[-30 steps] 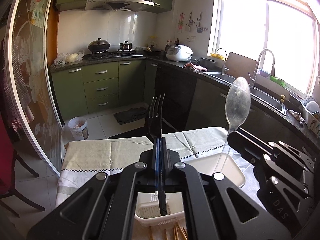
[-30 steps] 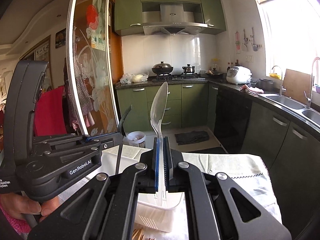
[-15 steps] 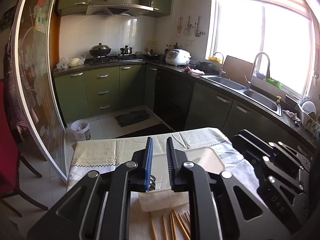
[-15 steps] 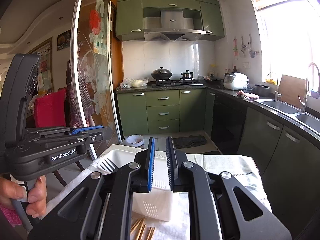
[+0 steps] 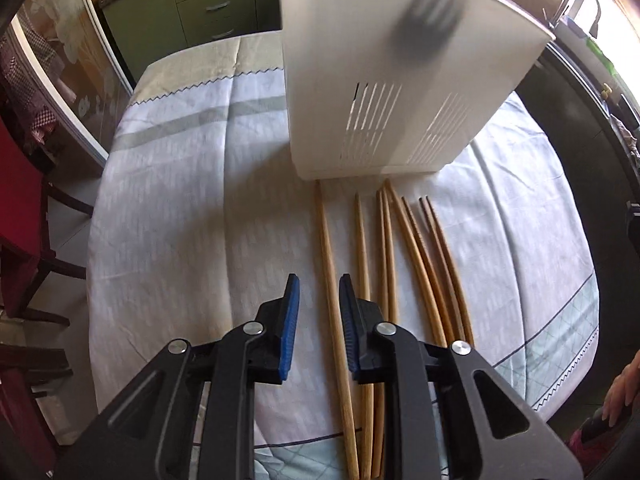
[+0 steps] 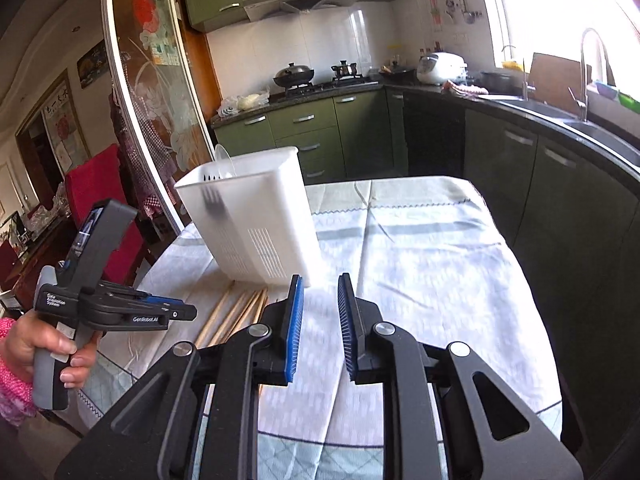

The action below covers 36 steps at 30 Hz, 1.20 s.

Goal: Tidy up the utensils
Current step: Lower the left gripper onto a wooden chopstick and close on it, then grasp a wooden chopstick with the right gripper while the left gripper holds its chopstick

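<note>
A white plastic utensil holder (image 5: 400,76) stands on the table; a fork shows as a dark shape through its wall (image 5: 428,12). In the right wrist view the holder (image 6: 256,220) holds the fork (image 6: 212,200) and a spoon (image 6: 224,160). Several wooden chopsticks (image 5: 384,272) lie side by side in front of it, also seen in the right wrist view (image 6: 236,312). My left gripper (image 5: 316,320) is open and empty, low over the left-most chopstick. My right gripper (image 6: 318,320) is open and empty above the cloth, right of the holder. The left gripper also shows in the right wrist view (image 6: 176,314).
The table wears a pale blue and white cloth (image 6: 420,248). A red chair (image 5: 20,220) stands at the table's left side. Green kitchen cabinets (image 6: 320,132) and a dark counter with sink (image 6: 560,120) lie beyond and to the right.
Both grippers let go of the fork and spoon, which now stand in the holder. Both opened wider. The left gripper has dropped down toward the chopsticks; the right has pulled back.
</note>
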{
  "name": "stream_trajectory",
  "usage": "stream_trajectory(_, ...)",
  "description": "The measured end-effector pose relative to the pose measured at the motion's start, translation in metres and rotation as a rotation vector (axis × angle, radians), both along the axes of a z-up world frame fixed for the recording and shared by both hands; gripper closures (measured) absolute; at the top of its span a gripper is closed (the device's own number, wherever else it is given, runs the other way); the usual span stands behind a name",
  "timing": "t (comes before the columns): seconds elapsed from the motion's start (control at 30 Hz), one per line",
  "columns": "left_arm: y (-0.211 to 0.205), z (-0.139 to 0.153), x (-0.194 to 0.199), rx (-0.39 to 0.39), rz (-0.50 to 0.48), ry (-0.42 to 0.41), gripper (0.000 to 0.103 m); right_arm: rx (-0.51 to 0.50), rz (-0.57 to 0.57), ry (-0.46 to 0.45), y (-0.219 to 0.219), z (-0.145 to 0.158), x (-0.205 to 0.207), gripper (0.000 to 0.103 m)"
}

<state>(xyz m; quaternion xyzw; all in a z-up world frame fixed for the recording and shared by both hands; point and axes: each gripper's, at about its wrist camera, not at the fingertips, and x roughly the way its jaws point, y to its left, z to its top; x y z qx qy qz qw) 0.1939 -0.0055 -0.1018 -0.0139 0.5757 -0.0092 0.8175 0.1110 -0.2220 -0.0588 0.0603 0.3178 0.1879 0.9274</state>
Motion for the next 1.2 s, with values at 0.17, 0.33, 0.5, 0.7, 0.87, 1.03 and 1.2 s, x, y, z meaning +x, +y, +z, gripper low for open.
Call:
stream_trajectory(0.17, 0.004, -0.014, 0.011, 0.007, 0.027, 0.057, 0.084, 0.023, 0.001, 0.051, -0.009, -0.016, -0.009, 0.080)
stream_trajectory(0.33, -0.001, -0.017, 0.014, -0.014, 0.020, 0.078, 0.085, 0.017, 0.005, 0.057, -0.007, -0.014, -0.008, 0.076)
stream_trajectory(0.5, -0.007, -0.020, 0.015, -0.022, 0.001, 0.105, 0.086, -0.003, 0.017, 0.070, 0.002, -0.011, -0.001, 0.076)
stream_trajectory(0.7, -0.017, -0.025, 0.012, 0.000, -0.008, 0.127, 0.095, -0.070, 0.056, 0.110, 0.022, -0.018, 0.010, 0.076)
stream_trajectory(0.87, -0.016, -0.027, 0.006, -0.002, 0.003, 0.136, 0.096, -0.109, 0.116, 0.204, 0.044, -0.036, 0.027, 0.076)
stream_trajectory(1.03, -0.002, -0.030, -0.008, -0.002, 0.011, 0.140, 0.096, -0.114, 0.174, 0.337, 0.070, -0.060, 0.054, 0.076)
stream_trajectory(1.2, 0.003, -0.029, -0.015, -0.014, 0.011, 0.135, 0.095, -0.160, 0.162, 0.389, 0.091, -0.076, 0.073, 0.078)
